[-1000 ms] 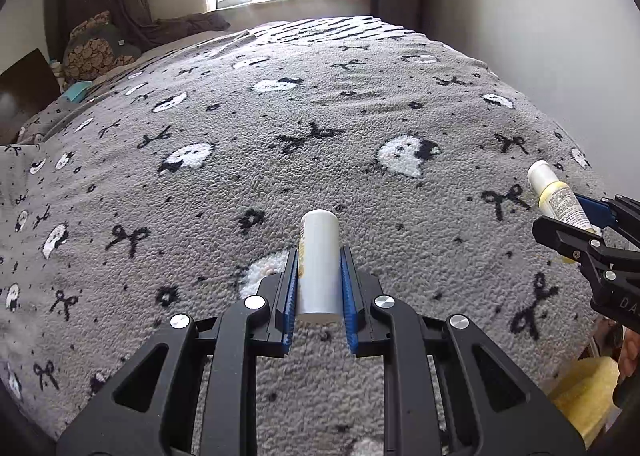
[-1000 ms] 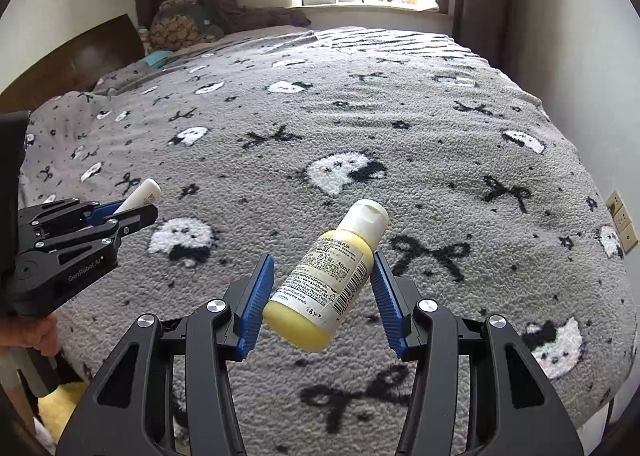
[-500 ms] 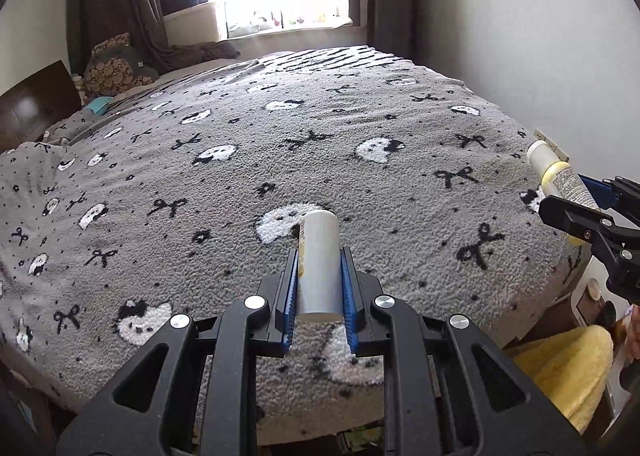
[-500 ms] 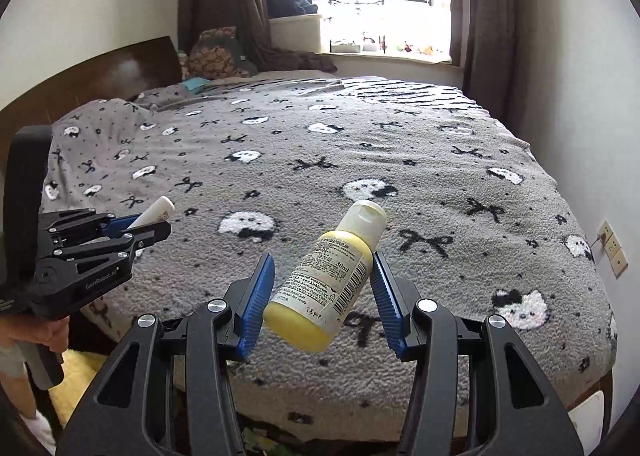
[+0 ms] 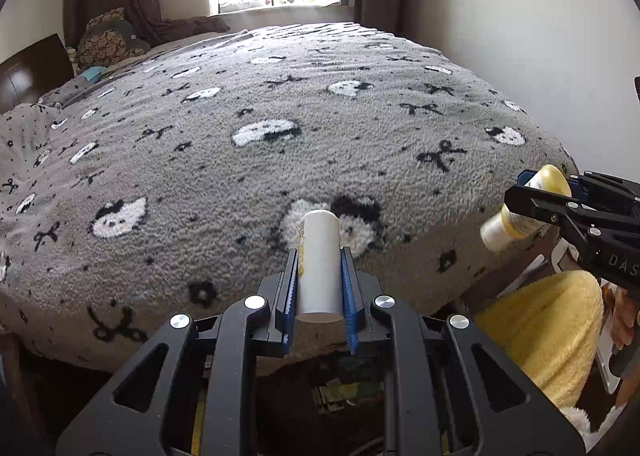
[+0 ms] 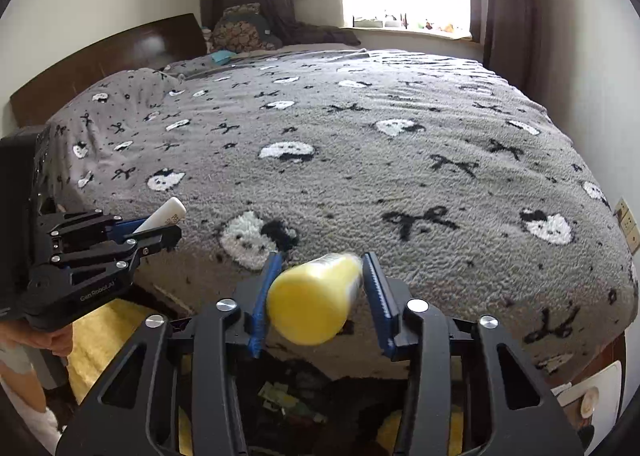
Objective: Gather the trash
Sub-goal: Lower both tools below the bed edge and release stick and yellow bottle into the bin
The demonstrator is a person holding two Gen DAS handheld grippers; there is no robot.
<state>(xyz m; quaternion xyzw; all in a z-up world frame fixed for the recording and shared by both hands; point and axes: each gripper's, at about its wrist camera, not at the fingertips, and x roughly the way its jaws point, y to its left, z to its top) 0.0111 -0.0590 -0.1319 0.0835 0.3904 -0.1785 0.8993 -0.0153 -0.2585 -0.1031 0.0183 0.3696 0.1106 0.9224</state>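
Observation:
A white tube [image 5: 320, 232] stands between the blue pads of my left gripper [image 5: 320, 252], which is shut on it. The right wrist view shows the same tube [image 6: 168, 214] and left gripper [image 6: 160, 224] at the left. My right gripper [image 6: 320, 256] holds a yellow bottle [image 6: 312, 304], blurred, with its base towards the camera. Its jaws are closing on the bottle. In the left wrist view this bottle [image 5: 552, 176] hangs tilted in the right gripper [image 5: 520, 190], cap down and to the left. Both grippers hover over the bed's near edge.
A grey fleece blanket [image 5: 280, 116] with bows and cat faces covers the bed. Below the grippers lies a dark space with scraps of packaging [image 6: 280, 396]. Yellow fluffy cloth [image 5: 552, 328] lies beside it. A wall [image 5: 520, 36] bounds the right; the headboard [image 6: 100, 60] stands far left.
Both grippers have drawn back from over the blanket to the bed's near edge. The yellow bottle has swung round in the right gripper, base now towards the camera, and the jaws stand narrower.

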